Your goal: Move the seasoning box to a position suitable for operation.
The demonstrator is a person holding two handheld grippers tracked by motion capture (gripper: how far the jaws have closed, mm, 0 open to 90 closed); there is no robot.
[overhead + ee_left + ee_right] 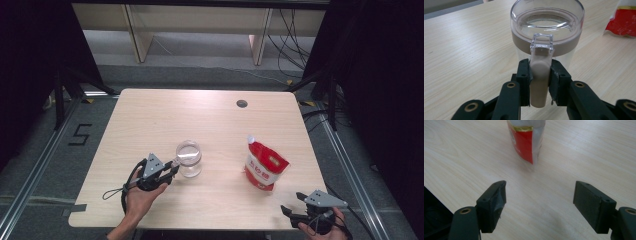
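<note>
A clear cup (pixel 189 158) with a beige band and a beige handle (pixel 539 77) stands left of the table's middle. My left gripper (pixel 172 169) reaches it from the left, and its jaws are shut on the handle, with both pads pressed against its sides (pixel 539 68). A red and white spouted pouch (pixel 264 164) stands upright to the right of the cup. My right gripper (pixel 287 212) rests near the table's front right corner. Its jaws stand wide open (pixel 540 195) with nothing between them, pointing at the pouch (pixel 526 140) farther off.
The light wooden table (pixel 200 115) has a round cable hole (pixel 242 103) near its far edge. Dark curtains flank both sides, and metal floor rails run alongside the table. The front edge lies just under my right gripper.
</note>
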